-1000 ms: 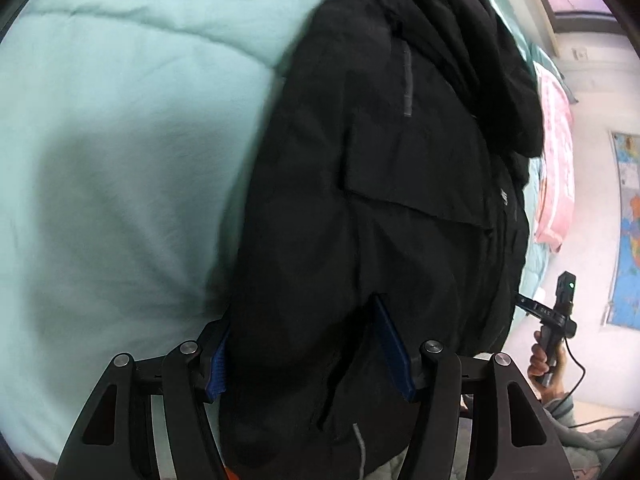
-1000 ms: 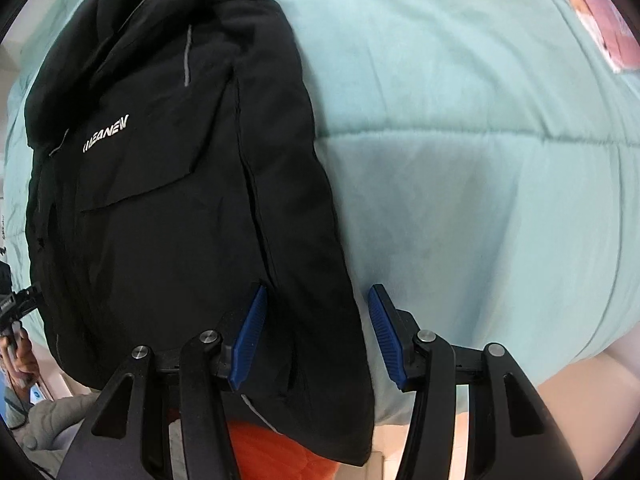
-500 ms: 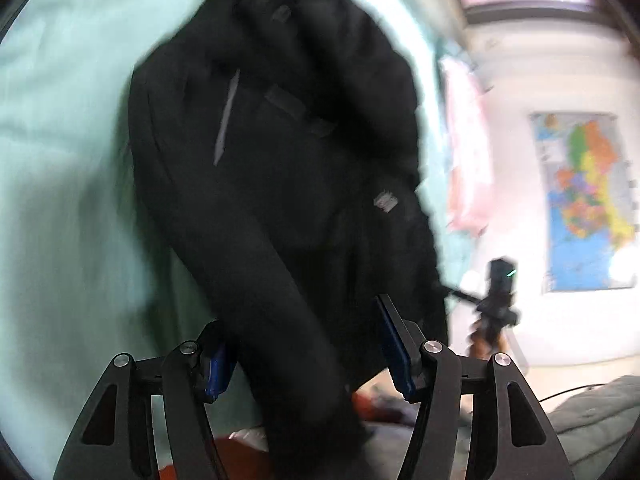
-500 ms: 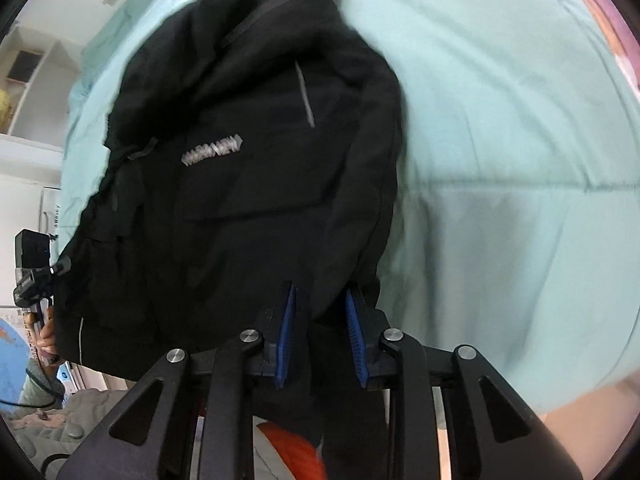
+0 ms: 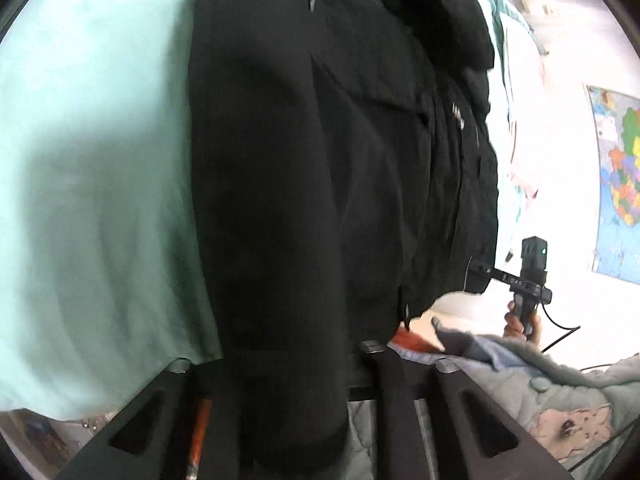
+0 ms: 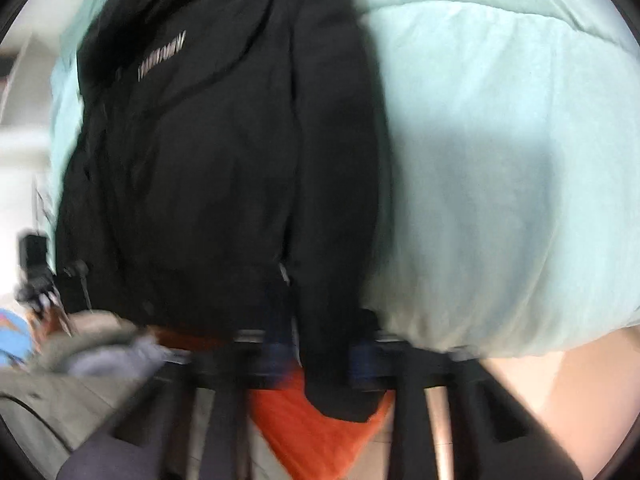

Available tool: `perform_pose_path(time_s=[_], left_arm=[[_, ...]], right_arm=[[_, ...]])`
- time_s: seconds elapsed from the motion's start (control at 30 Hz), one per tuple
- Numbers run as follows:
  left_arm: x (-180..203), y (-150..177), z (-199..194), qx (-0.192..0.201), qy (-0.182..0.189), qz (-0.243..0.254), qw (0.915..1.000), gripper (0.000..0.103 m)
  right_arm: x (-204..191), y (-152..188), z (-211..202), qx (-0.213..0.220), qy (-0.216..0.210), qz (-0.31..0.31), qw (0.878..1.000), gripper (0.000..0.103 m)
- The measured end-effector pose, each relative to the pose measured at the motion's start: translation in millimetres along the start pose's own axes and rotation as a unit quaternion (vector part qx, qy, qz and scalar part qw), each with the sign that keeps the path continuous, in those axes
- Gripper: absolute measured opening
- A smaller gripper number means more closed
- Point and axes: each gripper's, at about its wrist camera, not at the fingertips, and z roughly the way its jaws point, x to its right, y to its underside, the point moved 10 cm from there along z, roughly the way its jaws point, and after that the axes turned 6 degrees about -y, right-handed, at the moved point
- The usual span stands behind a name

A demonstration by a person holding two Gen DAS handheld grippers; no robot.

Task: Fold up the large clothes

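Since the earlier frames both claws have closed: the blue pads that stood apart on either side of the jacket hem a second ago are now pinched onto cloth. The black padded jacket (image 5: 304,168) has drawn nearer and fills more of each view than before.

Left claw (image 5: 292,364), lower centre of the left wrist view: clamped fully on a thick fold of the jacket's hem; the fold hides the pads. Right claw (image 6: 320,354), lower centre of the right wrist view: its jaws have just been closing and now stand narrow, gripping a strip of the jacket's edge that hangs on below them.

The jacket lies on the pale mint quilted bed cover (image 5: 92,184), running from the claws to the top of each frame. White lettering on its chest shows at upper left of the right wrist view, blurred.

An orange fabric item (image 6: 320,436) shows beneath the right claw. A coloured wall map (image 5: 618,184) hangs at right of the left wrist view.
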Motion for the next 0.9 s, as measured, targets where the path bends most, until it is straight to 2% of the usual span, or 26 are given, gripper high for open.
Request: perform_pose_path(time_s=[0.13, 0.27, 0.37, 0.47, 0.57, 0.67, 0.77, 0.83, 0.9], left_arm=[[10.5, -15.8, -38.4, 0.039, 0.02, 0.022, 0.9988, 0.013], [30.1, -42.0, -77.7, 0.086, 0.048, 0.035, 0.9945, 0.013], [43.3, -73.7, -114.9, 0.131, 0.078, 0.038, 0.9876, 0.013], [52.9, -98.7, -143.2, 0.168, 0.093, 0.036, 0.9808, 0.013], [59.5, -131.3, -180.6, 0.217, 0.127, 0.019, 0.9676, 0.014], [69.2, -163.0, -207.3, 0.256, 0.145, 0.018, 0.9555, 0.014], [85.3, -196.6, -222.1, 0.283, 0.135, 0.031, 0.9492, 0.015], [93.7, -225.2, -229.5, 0.297, 0.126, 0.034, 0.9459, 0.015], [95.4, -259.6, -225.8, 0.301, 0.109, 0.027, 0.947, 0.015]], right_arm=[[-25.6, -19.6, -30.7, 0.05, -0.035, -0.013, 0.998, 0.016], [-65.0, -53.4, -74.2, 0.105, -0.084, -0.036, 0.99, 0.016], [-88.6, -85.2, -104.7, 0.141, -0.103, -0.063, 0.983, 0.016], [-107.8, -117.1, -130.4, 0.18, -0.116, -0.076, 0.974, 0.016], [-136.2, -159.4, -152.4, 0.229, -0.136, -0.072, 0.961, 0.016], [-140.2, -196.2, -184.1, 0.268, -0.137, -0.074, 0.951, 0.016], [-145.9, -235.9, -212.9, 0.298, -0.148, -0.067, 0.941, 0.016], [-156.3, -271.4, -215.0, 0.311, -0.115, -0.065, 0.941, 0.016], [-162.8, -299.8, -206.9, 0.313, -0.089, -0.06, 0.944, 0.016]])
